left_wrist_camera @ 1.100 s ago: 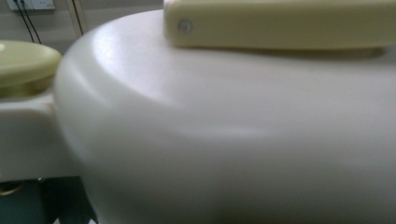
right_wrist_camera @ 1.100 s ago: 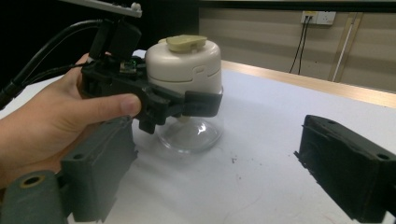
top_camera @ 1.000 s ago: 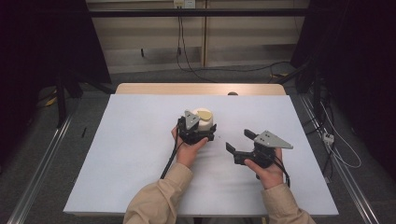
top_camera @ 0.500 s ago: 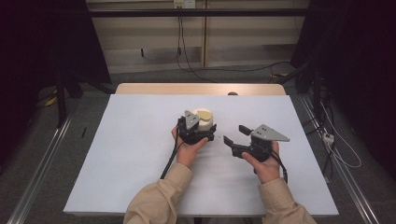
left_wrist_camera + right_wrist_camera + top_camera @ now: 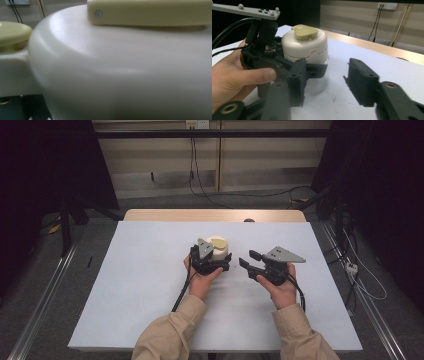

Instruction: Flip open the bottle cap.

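White tabletop [image 5: 140, 285], cream-lidded clear jar [image 5: 305, 50]

White-topped table [image 5: 125, 285] with a cream-lidded clear container [image 5: 218, 251] standing near its middle

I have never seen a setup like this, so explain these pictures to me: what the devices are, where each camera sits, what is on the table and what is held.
A person sits at a white table and holds a two-jaw gripper in each hand. The high view looks down from above. The other two cameras ride on the grippers themselves.

The left gripper clamps a small cream container with a yellowish lid tab and a clear lower part; its camera is so close that the cream body looks huge and blurred.

The right gripper holds nothing. Its jaws have just been closing, with a gap left between them, and they point at the container from the side.
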{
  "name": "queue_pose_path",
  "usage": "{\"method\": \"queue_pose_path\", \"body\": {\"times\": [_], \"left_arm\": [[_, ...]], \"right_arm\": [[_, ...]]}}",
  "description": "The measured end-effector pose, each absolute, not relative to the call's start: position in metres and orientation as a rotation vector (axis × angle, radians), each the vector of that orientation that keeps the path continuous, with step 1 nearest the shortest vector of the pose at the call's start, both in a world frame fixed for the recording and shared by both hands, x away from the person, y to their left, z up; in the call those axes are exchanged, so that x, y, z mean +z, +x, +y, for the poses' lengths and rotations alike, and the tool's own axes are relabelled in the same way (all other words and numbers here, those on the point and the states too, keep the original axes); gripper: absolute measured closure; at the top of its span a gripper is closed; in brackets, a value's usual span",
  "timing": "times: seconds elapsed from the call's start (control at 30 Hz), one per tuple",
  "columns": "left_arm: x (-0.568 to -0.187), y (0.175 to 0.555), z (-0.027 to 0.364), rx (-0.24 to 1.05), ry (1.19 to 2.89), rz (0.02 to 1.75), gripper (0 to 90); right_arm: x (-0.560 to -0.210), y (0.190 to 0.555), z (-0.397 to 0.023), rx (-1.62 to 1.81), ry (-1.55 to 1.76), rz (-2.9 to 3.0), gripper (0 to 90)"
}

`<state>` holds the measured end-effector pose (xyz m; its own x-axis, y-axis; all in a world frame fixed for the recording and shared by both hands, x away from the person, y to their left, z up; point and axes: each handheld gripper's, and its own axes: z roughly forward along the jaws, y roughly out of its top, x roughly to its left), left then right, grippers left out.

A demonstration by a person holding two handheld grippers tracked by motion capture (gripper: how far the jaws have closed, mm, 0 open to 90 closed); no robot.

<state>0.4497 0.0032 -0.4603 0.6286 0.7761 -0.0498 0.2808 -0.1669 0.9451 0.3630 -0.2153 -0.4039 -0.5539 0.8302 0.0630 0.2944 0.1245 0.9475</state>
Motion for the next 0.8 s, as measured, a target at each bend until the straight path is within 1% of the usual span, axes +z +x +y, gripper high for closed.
{"method": "queue_pose_path", "body": {"times": [0.07,0.13,0.2,0.37,0.5,0.63,0.8], "left_arm": [[-0.46,0.45,0.003,0.554,1.735,0.865,5.1],[-0.46,0.45,0.003,0.554,1.736,0.865,5.1],[-0.46,0.45,0.003,0.555,1.736,0.864,5.1],[-0.46,0.45,0.003,0.554,1.733,0.866,5.1],[-0.461,0.45,0.003,0.552,1.728,0.868,5.1],[-0.461,0.45,0.002,0.551,1.724,0.87,5.1],[-0.46,0.45,0.003,0.555,1.731,0.865,5.1]], "right_arm": [[-0.404,0.365,-0.214,1.448,1.074,1.927,56.0],[-0.403,0.366,-0.213,1.444,1.07,1.94,57.4],[-0.401,0.368,-0.212,1.46,1.06,1.955,61.5],[-0.4,0.372,-0.209,1.44,1.065,1.971,64.5],[-0.401,0.375,-0.207,1.439,1.051,1.989,71.6],[-0.401,0.378,-0.205,1.447,1.051,2.001,81.1],[-0.4,0.382,-0.202,1.457,1.038,2.011,88.3]]}}
